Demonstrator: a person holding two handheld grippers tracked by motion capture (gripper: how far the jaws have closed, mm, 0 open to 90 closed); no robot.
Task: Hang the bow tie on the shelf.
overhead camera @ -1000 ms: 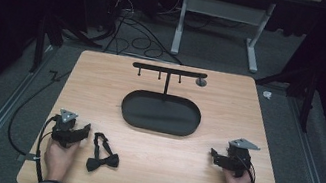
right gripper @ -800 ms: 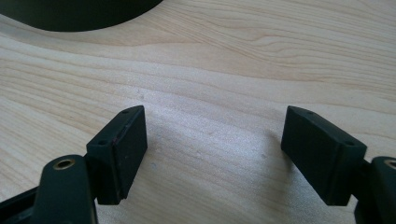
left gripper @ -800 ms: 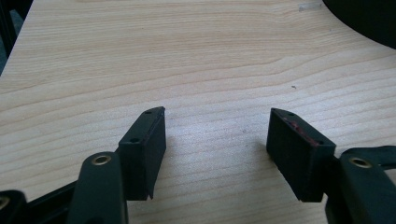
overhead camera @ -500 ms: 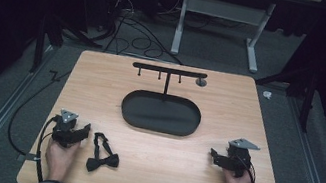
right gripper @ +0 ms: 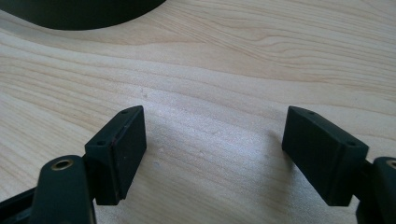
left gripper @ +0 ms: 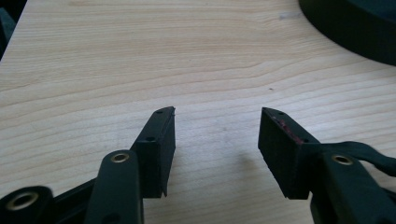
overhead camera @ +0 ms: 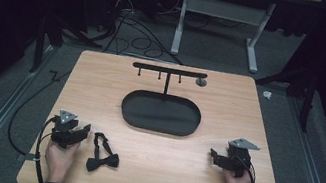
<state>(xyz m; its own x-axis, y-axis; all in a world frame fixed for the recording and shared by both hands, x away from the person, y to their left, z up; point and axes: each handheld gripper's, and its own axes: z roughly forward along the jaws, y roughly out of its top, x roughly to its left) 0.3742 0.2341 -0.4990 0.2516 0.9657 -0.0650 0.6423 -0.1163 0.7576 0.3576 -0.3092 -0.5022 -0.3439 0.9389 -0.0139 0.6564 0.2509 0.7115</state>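
- two grippers rest on the table (overhead camera: 228, 113), nothing held yet
- my left gripper (overhead camera: 73, 132) has jaws apart, just been closing on air, bow tie (overhead camera: 103, 153) just beside it
- my right gripper (overhead camera: 220, 158) stands wide apart
- next i'd reach for the bow tie, likely bound for the rack (overhead camera: 169, 71)

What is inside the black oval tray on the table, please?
The black oval tray looks empty; only the stand's post rises at its far edge. The tray floor is dark, so a small black item could be missed.
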